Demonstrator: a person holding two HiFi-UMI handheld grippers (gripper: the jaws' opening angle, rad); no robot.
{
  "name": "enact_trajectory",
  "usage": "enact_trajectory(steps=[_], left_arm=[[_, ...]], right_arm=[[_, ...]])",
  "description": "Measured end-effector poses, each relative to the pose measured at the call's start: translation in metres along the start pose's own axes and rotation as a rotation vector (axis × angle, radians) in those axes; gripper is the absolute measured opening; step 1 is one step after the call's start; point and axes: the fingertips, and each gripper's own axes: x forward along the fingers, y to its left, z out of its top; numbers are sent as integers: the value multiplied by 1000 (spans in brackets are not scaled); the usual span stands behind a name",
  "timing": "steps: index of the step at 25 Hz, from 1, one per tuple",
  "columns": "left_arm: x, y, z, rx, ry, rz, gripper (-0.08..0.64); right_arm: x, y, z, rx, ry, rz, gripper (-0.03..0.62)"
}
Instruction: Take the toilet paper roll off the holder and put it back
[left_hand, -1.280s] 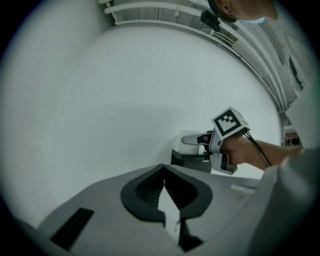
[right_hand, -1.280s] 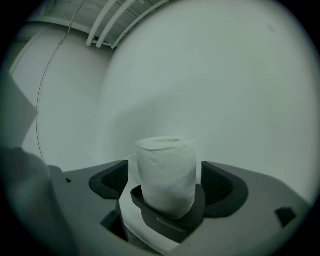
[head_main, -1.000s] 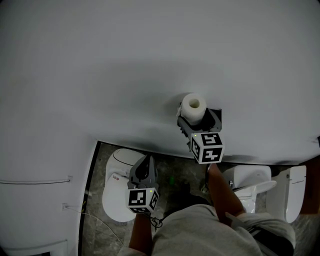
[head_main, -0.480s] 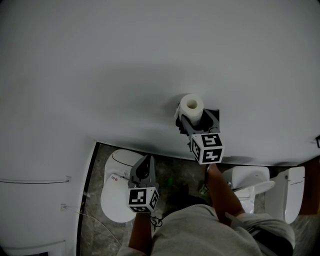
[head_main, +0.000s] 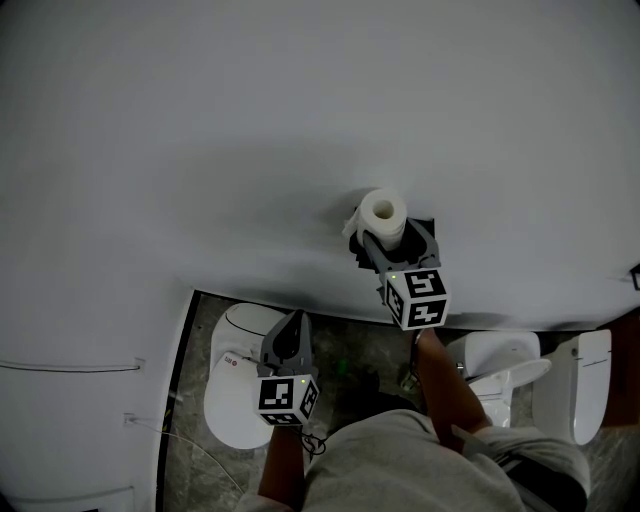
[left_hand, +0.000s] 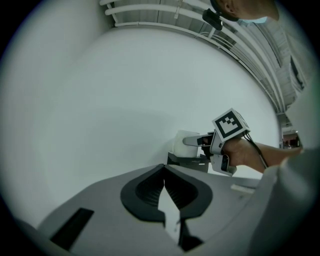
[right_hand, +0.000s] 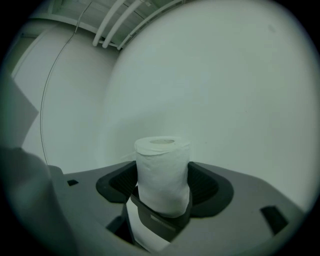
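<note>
Closed in since earlier, right tongs (right_hand: 163, 186) pinch upright white toilet paper roll (right_hand: 162, 162).

The wall (head_main: 300, 120) is standing right behind the toilet paper roll (head_main: 384, 213), closing off the far side. The holder (head_main: 427, 234) is sitting under the roll, blocking any way in from below. The right gripper (right_hand: 163, 177) is filling both flanks with its jaws. Open air is lying free above the roll, and the left gripper (head_main: 292, 320) is hanging well below it.
</note>
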Motion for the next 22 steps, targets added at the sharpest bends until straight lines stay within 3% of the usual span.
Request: enact_trajectory(steps=[12, 22], left_arm=[[-5, -10, 7, 1, -29, -35, 11], [-35, -34, 13, 17, -55, -106, 11]], right_arm=[[-26, 10, 26, -37, -96, 27, 314], [-87, 24, 40, -63, -158, 11, 314]])
